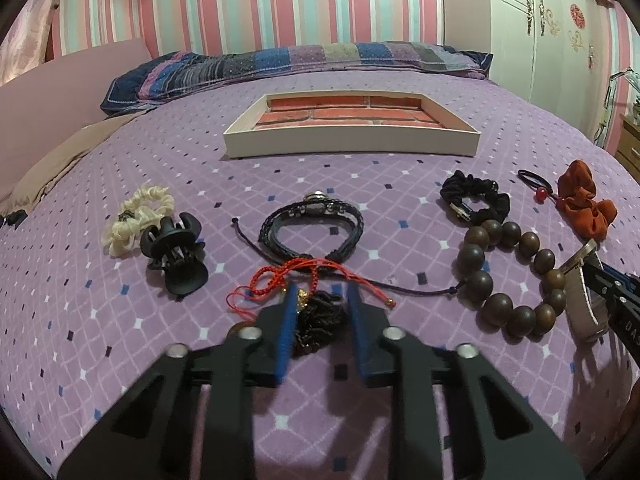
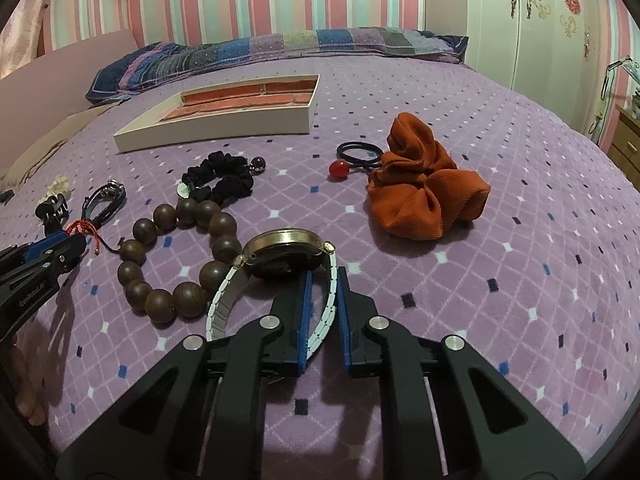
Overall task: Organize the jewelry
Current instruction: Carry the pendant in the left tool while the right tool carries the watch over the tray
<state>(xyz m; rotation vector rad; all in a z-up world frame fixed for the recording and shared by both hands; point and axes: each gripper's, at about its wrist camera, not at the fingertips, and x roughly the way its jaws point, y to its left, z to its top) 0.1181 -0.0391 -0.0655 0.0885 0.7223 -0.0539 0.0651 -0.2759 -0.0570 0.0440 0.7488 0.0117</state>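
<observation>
Jewelry lies scattered over the purple diamond-patterned bed [image 1: 400,184], and we have a gripper on two pieces of it. Our left gripper [image 1: 322,300] points down at a dark tangled chain with small gold bits [image 1: 318,320]; its blue pads sit narrowly apart on either side of the bundle, and they appear to be pressing on it. A red braided cord bracelet [image 1: 280,274] lies just left of and beyond the left pad, overlapping the near end of a dark braided leather bracelet [image 1: 312,220].

Our right gripper [image 2: 323,284] is closed on the white band of a gold-rimmed wristwatch [image 2: 280,254]: the band runs between the two blue pads, with the watch case tilted up just beyond the fingertips. Touching the watch on its left is a bracelet of large brown wooden beads [image 2: 176,256].

Farther left, in the left wrist view, we see a black claw hair clip [image 1: 176,256] touching a cream satin scrunchie [image 1: 136,216]. Beyond the wooden beads sits a black scrunchie [image 2: 220,184], and to the right of it a black hair tie with a red bead [image 2: 352,156] touches a rust-orange scrunchie [image 2: 420,192].

Well beyond all of these, near the patchwork pillow [image 1: 288,64], rests a shallow white tray with a brick-pattern floor [image 1: 352,142]; we see nothing lying in it.
</observation>
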